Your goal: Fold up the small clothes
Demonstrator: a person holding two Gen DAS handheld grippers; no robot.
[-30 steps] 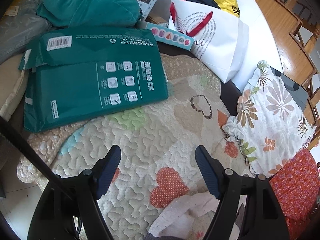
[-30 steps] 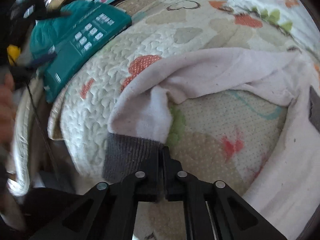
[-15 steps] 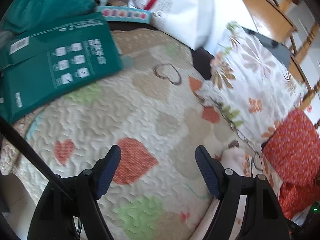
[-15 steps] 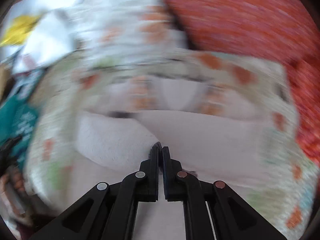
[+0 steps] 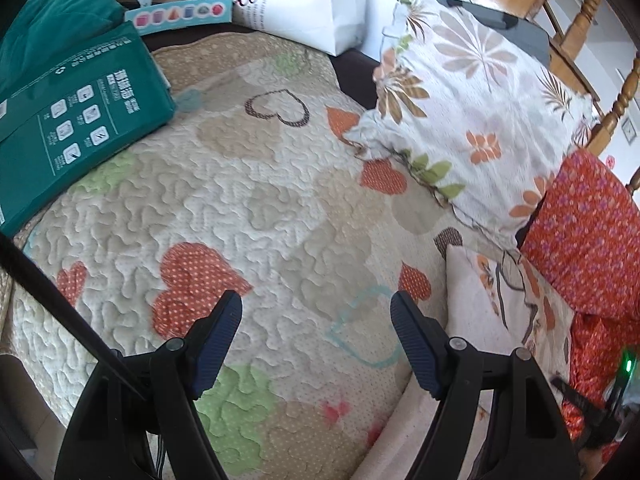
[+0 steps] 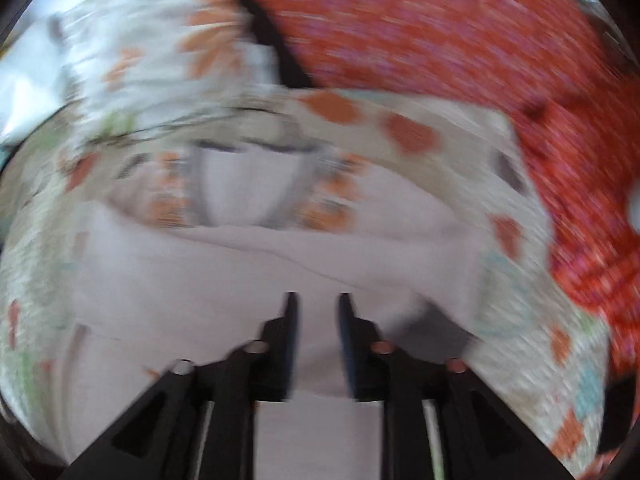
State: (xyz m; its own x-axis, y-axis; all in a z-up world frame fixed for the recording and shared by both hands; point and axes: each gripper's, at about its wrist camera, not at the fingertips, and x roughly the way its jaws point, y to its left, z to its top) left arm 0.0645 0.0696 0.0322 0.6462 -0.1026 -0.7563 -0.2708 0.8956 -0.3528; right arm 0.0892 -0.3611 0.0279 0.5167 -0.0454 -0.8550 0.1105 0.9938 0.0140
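Note:
A small pale garment (image 6: 280,248) with an orange-flowered neckline lies on the heart-patterned quilt (image 5: 280,200); the right wrist view of it is motion-blurred. My right gripper (image 6: 318,298) hovers just over its white cloth. Its jaws are opening, with a clear gap between them; the white cloth shows through the gap and the pads do not press on it. In the left wrist view an edge of the garment (image 5: 480,312) shows at lower right. My left gripper (image 5: 316,300) stands wide open over bare quilt, left of that edge, with nothing between its fingers.
A flowered pillow (image 5: 472,92) and a red patterned cloth (image 5: 584,232) border the quilt on the right. A green package (image 5: 72,120), teal fabric (image 5: 52,28) and a white paper bag (image 5: 304,0) sit at the back left. Wooden chairs (image 5: 604,120) stand behind.
My right gripper swung across the quilt towards the red cloth, shut on the garment's cuff, and its jaws have now parted. My left gripper moved right over the quilt, still open.

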